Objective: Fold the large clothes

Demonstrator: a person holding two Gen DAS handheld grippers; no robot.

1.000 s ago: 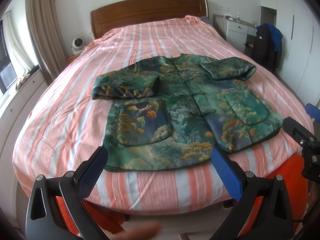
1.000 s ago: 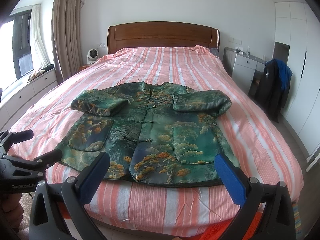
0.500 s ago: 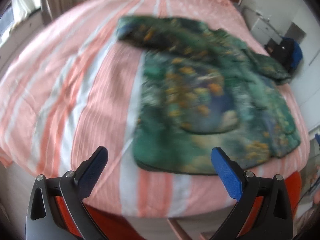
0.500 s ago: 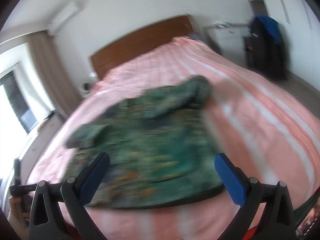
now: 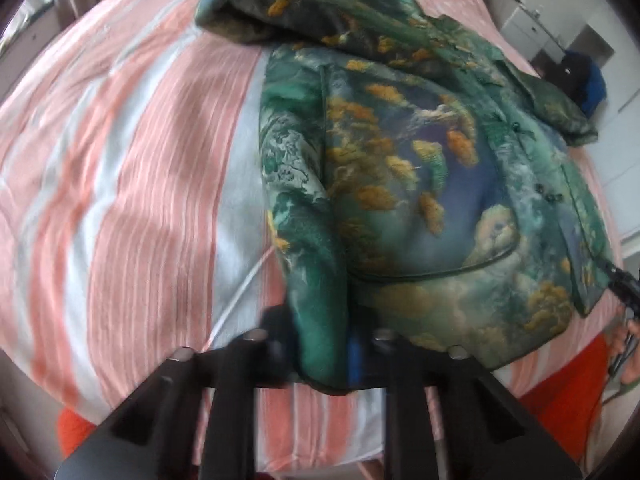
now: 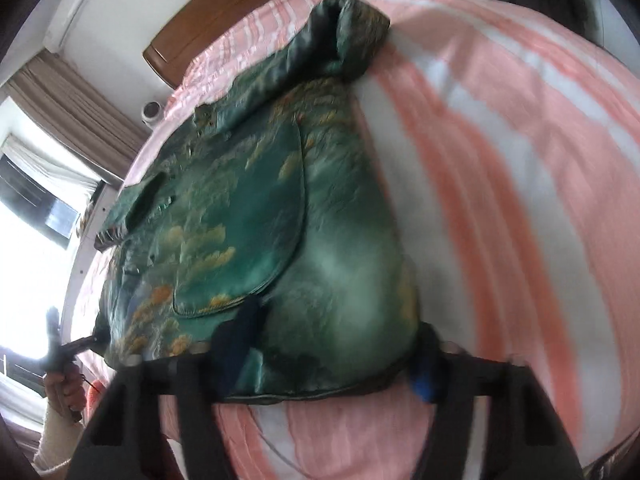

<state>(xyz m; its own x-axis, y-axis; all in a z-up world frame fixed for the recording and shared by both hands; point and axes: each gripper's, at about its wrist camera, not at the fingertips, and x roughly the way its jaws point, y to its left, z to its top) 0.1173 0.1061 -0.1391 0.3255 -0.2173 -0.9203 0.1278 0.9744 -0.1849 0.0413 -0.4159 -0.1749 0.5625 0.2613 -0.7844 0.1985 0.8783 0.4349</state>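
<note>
One green brocade jacket [image 5: 420, 184] is lying on the striped bedspread [image 5: 132, 184], hem toward you. Your left gripper [image 5: 324, 350] is pinching its hem corner at 6 o'clock, jaws nearly together. Your right gripper [image 6: 332, 356] has just been closing around the other corner; blur is hiding whether its pads are pressing.

No text, label, brand, number or sign can be read anywhere in either view.
</note>
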